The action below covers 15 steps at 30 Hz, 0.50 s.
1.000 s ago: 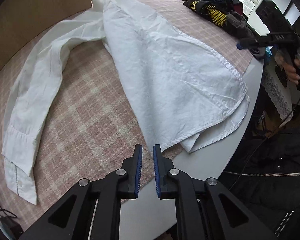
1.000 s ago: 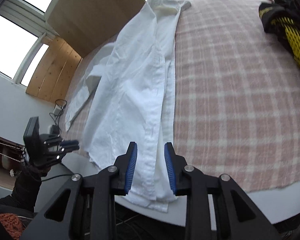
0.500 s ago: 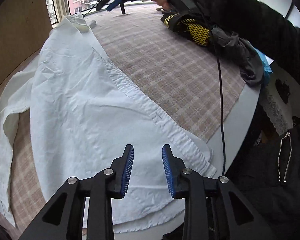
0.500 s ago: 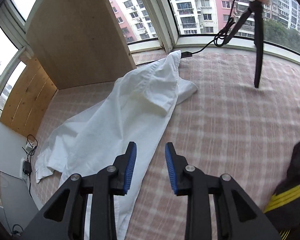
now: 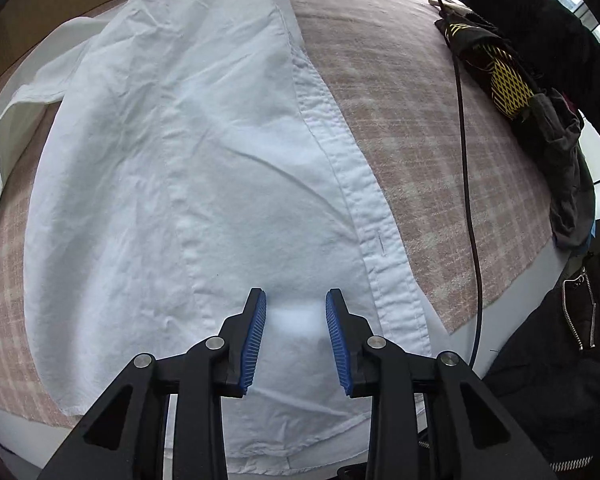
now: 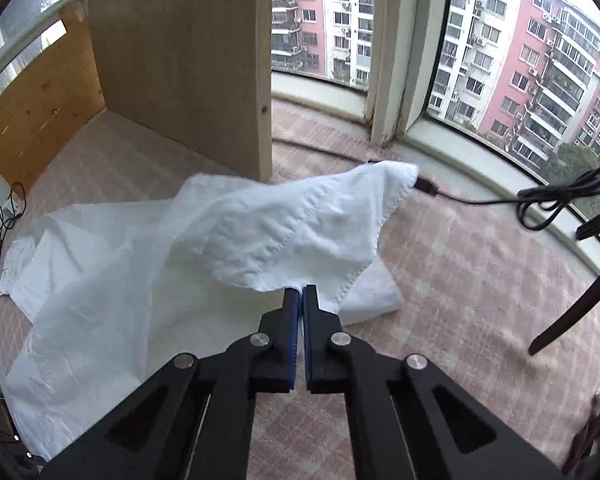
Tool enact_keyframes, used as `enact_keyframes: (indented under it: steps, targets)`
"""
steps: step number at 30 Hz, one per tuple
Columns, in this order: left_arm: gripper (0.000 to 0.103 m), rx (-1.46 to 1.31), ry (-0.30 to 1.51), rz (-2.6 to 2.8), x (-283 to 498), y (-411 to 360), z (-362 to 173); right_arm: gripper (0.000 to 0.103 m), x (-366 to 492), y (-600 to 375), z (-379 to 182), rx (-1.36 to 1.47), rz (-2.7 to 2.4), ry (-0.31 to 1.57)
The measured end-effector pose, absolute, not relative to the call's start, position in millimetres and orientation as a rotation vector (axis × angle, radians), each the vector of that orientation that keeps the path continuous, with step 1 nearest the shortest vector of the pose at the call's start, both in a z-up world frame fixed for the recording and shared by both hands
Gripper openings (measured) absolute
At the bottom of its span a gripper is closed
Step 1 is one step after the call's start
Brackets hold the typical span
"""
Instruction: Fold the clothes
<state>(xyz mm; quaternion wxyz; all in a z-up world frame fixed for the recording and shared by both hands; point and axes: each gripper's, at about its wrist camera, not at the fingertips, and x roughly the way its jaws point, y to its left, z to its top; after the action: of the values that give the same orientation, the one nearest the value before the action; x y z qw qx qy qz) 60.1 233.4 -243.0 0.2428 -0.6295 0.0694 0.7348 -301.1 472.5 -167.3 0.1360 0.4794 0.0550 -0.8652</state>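
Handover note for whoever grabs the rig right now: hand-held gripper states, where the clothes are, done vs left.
Right hand-held gripper: shut on the collar end of the white shirt, lifting it off the checked cloth.
Left hand-held gripper: open, over the shirt's hem, holding nothing.
Shirt lies spread out, one sleeve out to the left; dark clothes pile waits at the right edge.
Done: collar gripped. Left: every fold, then the pile.
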Motion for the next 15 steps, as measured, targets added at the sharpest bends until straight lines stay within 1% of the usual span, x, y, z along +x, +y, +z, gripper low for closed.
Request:
enact_keyframes:
  steps: [2, 4, 6, 7, 8, 9, 10, 11, 12, 13, 15]
  targets:
    - [0.030, -1.728, 0.176, 2.004, 60, 232, -243, 0.002, -301, 482, -144, 1.311, -2.593, 0.255]
    - [0.030, -1.733, 0.179, 2.003, 61, 231, -243, 0.002, -308, 490, -129, 1.269, -2.638, 0.297]
    - [0.032, -1.739, 0.188, 2.001, 63, 233, -243, 0.002, -317, 485, -133, 1.281, -2.614, 0.357]
    - [0.035, -1.741, 0.196, 1.998, 64, 234, -243, 0.004, -322, 479, -139, 1.305, -2.579, 0.406]
    - [0.037, -1.743, 0.207, 1.997, 65, 235, -243, 0.013, -327, 472, -150, 1.363, -2.537, 0.491]
    - [0.037, -1.746, 0.220, 1.997, 66, 237, -243, 0.027, -330, 466, -160, 1.416, -2.511, 0.562]
    - [0.038, -1.748, 0.231, 1.997, 68, 237, -243, 0.033, -329, 464, -166, 1.440, -2.491, 0.586]
    - [0.038, -1.751, 0.239, 1.998, 69, 237, -243, 0.036, -325, 464, -167, 1.446, -2.475, 0.560]
    - [0.038, -1.754, 0.247, 1.999, 71, 238, -243, 0.037, -319, 466, -167, 1.449, -2.460, 0.527]
    - [0.038, -1.761, 0.249, 1.999, 73, 237, -242, 0.037, -305, 469, -162, 1.443, -2.449, 0.464]
    - [0.038, -1.766, 0.242, 2.007, 80, 230, -235, 0.042, -277, 475, -151, 1.430, -2.423, 0.338]
